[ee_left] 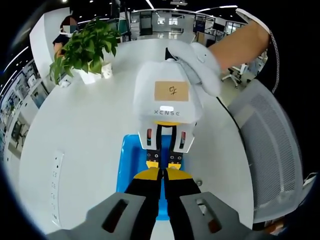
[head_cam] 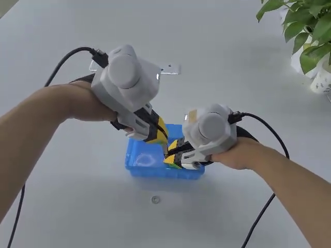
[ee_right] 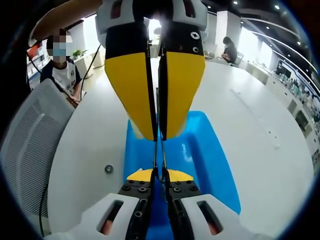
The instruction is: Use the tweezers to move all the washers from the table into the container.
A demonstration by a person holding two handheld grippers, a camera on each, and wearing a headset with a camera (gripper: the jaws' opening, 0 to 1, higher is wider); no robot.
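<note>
A blue container (head_cam: 140, 158) stands on the white table, and both grippers meet tip to tip above it. My left gripper (head_cam: 161, 135) reaches in from the upper left with its yellow jaws closed. My right gripper (head_cam: 170, 158) comes from the right, also closed. In the right gripper view, thin metal tweezers (ee_right: 159, 152) run between my right gripper (ee_right: 160, 175) and my left gripper (ee_right: 159, 136), pinched by both. One small washer (head_cam: 154, 199) lies on the table in front of the container, also seen as the washer (ee_right: 108, 169) beside the container (ee_right: 200, 155).
A potted plant (head_cam: 305, 31) stands at the far right edge of the table. A small silver piece (head_cam: 169, 68) lies behind the grippers. A mesh chair (ee_left: 280, 145) stands beside the table, and a seated person (ee_right: 62, 70) is beyond it.
</note>
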